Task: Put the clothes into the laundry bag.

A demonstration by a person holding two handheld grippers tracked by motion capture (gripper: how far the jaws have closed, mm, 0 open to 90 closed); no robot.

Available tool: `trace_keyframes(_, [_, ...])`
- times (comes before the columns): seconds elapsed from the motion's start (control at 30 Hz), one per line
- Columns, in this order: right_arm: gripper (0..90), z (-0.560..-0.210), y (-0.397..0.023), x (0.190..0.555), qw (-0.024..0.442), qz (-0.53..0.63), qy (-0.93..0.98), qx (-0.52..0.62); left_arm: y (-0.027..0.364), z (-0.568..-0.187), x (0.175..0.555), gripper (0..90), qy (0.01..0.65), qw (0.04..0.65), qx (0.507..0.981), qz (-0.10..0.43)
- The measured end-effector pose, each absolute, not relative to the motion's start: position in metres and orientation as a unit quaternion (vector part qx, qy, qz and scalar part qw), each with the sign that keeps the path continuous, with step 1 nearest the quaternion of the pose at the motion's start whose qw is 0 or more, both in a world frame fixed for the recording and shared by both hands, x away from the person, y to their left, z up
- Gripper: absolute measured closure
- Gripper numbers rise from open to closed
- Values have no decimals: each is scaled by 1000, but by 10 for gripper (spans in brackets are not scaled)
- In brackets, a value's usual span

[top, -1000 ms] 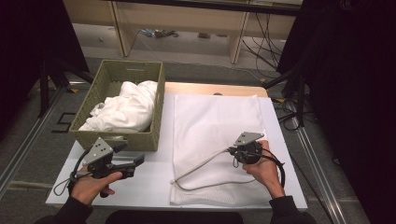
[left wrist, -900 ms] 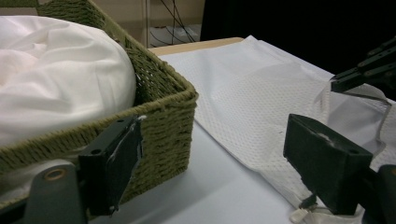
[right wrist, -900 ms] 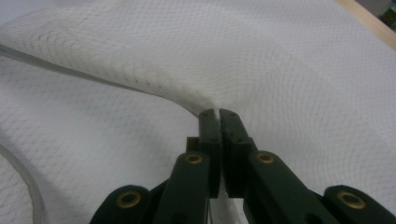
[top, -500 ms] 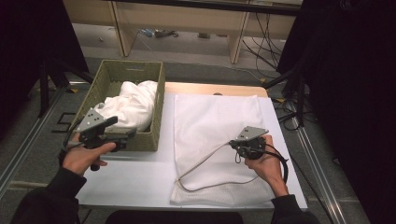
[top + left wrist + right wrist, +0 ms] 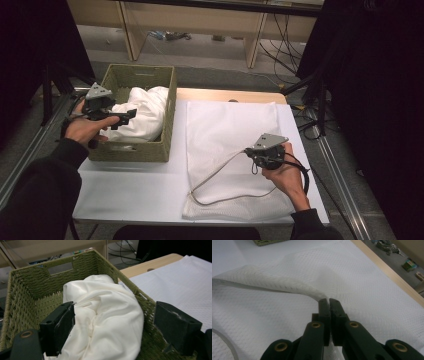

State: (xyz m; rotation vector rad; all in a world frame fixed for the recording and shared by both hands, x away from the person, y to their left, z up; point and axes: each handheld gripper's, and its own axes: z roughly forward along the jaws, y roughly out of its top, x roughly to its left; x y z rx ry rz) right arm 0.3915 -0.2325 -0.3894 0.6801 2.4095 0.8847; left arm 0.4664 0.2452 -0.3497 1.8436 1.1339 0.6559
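A green woven basket [image 5: 167, 120] at the table's left holds a crumpled white cloth [image 5: 145, 112]. My left gripper [image 5: 125, 118] hovers over it. In the left gripper view my left gripper [image 5: 115, 315] is open wide, its jaws on either side of the cloth [image 5: 107, 320] without touching it, inside the basket [image 5: 32, 290]. A white mesh bag [image 5: 230, 125] lies flat at the centre right. My right gripper [image 5: 249, 153] is shut on the bag's open edge and lifts it slightly. In the right gripper view my right gripper [image 5: 329, 301] pinches a raised fold of the mesh [image 5: 274, 282].
The white table top [image 5: 135, 185] has bare room in front of the basket. A wooden strip [image 5: 225, 95] runs along the far edge. Shelving [image 5: 200, 30] and cables [image 5: 280, 35] lie on the floor beyond. Metal rails [image 5: 340, 190] flank the table.
My left gripper has risen from the table's front left and moved forward over the basket. My right gripper has kept its hold on the mesh bag's edge, almost still.
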Motion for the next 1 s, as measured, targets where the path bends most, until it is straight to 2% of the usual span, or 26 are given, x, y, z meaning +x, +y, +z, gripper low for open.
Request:
trace_keyframes(0.1, [894,-388,-232,390,239,326,878,257,245,-353,484,169,443,398,761,255])
trace_keyframes(0.13, [894,-387,-233,392,252,325,881,235,244,-354,489,169,441,393,765,255])
trace_keyframes(0.17, [894,-388,-231,390,239,326,879,254,243,-356,494,169,440,390,770,249])
trace_keyframes(0.27, [894,-388,-231,391,241,324,882,244,238,-364,507,167,425,373,788,243])
trace_keyframes(0.53, [895,-387,-231,391,237,327,880,250,219,-384,525,165,398,341,822,222])
trace_keyframes(0.87, [894,-389,-231,391,233,323,885,243,208,-405,539,154,409,308,824,244])
trace_keyframes(0.93, [895,-390,-231,392,234,323,884,244,211,-401,539,149,425,269,824,261])
trace_keyframes(1.0, [895,-391,-231,391,231,323,883,250,214,-402,541,136,440,262,816,267])
